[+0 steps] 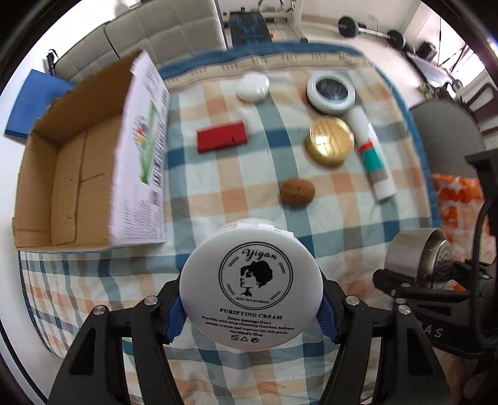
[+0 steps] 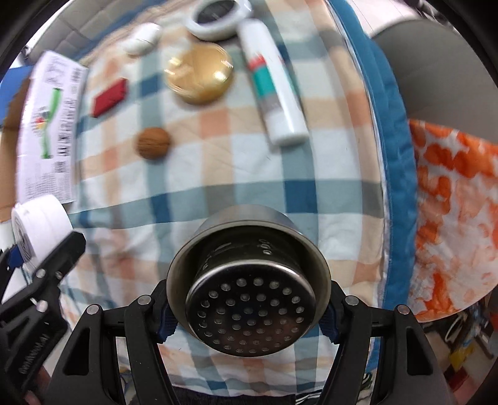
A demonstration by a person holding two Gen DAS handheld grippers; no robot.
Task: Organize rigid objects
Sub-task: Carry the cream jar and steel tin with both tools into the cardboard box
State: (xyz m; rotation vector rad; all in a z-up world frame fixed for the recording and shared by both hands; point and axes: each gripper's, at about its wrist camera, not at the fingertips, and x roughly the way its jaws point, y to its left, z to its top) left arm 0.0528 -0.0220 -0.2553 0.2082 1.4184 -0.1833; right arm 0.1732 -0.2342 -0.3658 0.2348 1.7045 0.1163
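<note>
My left gripper [image 1: 250, 314] is shut on a white cream jar [image 1: 250, 289] and holds it above the checked cloth [image 1: 218, 199]. My right gripper [image 2: 247, 311] is shut on a perforated steel strainer cup [image 2: 249, 286]; the cup also shows at the right of the left wrist view [image 1: 417, 258]. An open cardboard box [image 1: 77, 174] lies at the left. On the cloth lie a red block [image 1: 221, 140], a walnut [image 1: 298, 192], a gold lid [image 1: 330, 140], a white tube [image 1: 372, 152], a white round case [image 1: 252, 86] and a white-rimmed round dish [image 1: 330, 91].
An orange-and-white cloth [image 2: 451, 218] lies beyond the blue right edge of the bedding [image 2: 395, 124]. A blue pad [image 1: 34, 102] lies behind the box. Dumbbells [image 1: 370, 29] rest on the floor at the back.
</note>
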